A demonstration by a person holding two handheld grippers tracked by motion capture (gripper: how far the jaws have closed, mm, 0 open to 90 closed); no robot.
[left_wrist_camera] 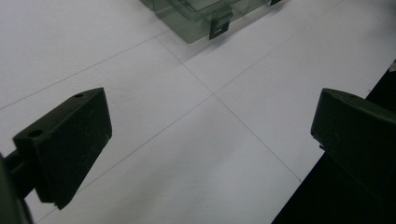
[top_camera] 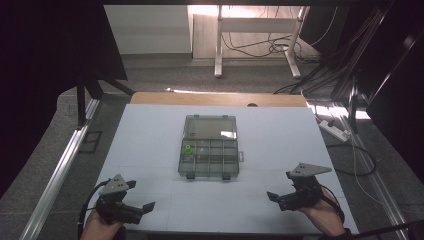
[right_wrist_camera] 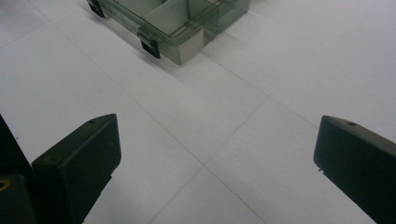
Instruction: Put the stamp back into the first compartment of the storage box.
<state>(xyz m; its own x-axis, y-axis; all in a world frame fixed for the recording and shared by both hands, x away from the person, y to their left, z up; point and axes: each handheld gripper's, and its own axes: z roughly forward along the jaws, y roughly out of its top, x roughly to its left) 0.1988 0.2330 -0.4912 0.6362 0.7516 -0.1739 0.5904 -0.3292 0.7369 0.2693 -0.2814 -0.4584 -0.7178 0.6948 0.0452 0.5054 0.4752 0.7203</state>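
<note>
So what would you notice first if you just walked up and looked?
The see-through compartment box in the middle of the white table, lid open, with a small green thing inside at its left. Then the left gripper and right gripper near the front edge, jaws wide apart and holding nothing.

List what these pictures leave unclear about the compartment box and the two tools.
- Compartment box, high view: too small to tell what the green item is, or what else the cells hold.
- Box, left gripper view: cut off by the top edge; one corner and a latch show.
- Box, right gripper view: cut off by the top edge.
- Left tool and right tool: both open, holding nothing.
</note>
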